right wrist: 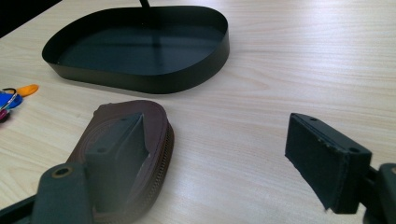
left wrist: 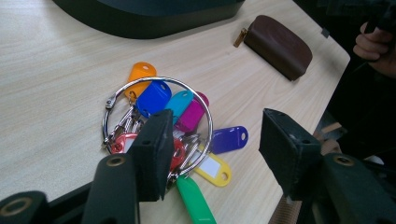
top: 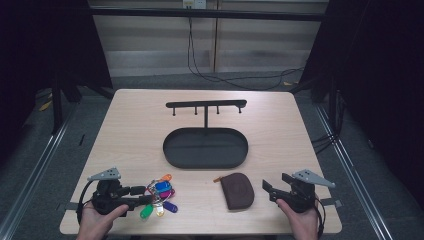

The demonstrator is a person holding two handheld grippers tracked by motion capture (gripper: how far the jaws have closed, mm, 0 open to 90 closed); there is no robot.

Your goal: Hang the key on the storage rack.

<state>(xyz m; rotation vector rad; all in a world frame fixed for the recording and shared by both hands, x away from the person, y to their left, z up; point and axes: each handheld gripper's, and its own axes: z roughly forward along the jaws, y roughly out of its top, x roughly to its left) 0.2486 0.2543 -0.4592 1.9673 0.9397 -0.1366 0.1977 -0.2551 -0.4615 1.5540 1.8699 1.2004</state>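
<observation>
Standing at the near edge of the worktop (top: 130, 120), the person holds one hand-held gripper in each hand. The left hand-held gripper (top: 145, 195) lies low at the near left, its jaws parted and holding nothing; its tips are at the key ring (left wrist: 156, 121), a metal ring carrying coloured plastic tags in orange, blue, teal, magenta, purple, yellow, red and green. In the left gripper view, one jaw overlaps the ring's near edge while the other stands apart to the side over bare wood; whether the jaw touches the ring cannot be told.

The right hand-held gripper (top: 270, 189) sits at the near right, its jaws wide apart and empty. A brown zip pouch (top: 238, 190) lies flat just beside it, between the two grippers. In the right gripper view, one jaw stands in front of the pouch and the other over bare wood well to the side.

Farther back, at the worktop's centre, stands a black oval tray (top: 172, 150). A post rises from its far edge to a black hook bar (top: 206, 104).
</observation>
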